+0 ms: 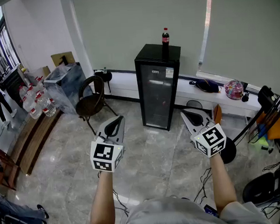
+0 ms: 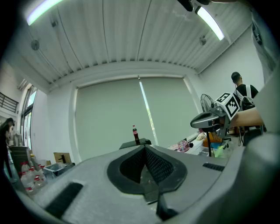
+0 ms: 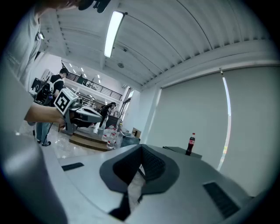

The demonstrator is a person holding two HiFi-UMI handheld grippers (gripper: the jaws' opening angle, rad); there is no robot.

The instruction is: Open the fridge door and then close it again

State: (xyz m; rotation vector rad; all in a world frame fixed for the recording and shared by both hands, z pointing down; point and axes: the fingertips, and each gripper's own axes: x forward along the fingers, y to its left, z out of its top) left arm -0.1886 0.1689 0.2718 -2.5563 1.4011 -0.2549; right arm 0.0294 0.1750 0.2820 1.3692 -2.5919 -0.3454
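— Where is the tall black fridge with the glass door (image 1: 158,87)?
— Against the pale wall, door closed, with a dark red-capped cola bottle (image 1: 165,37) upright on top.
— And the tools?
— The grey left gripper (image 1: 117,119) and the grey right gripper (image 1: 186,114) hover level in front of it, well apart from the door. Both are clenched, jaws together on nothing.

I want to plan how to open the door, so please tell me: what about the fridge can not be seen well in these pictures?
- Inside of the fridge: head view, the dark glass door shows nothing behind it.
- Handle: head view, too small and dark to find.
- Sticker: head view, too small to read.
- Fridge front: gripper views, the left gripper and right gripper cover it; only its top and the bottle show.
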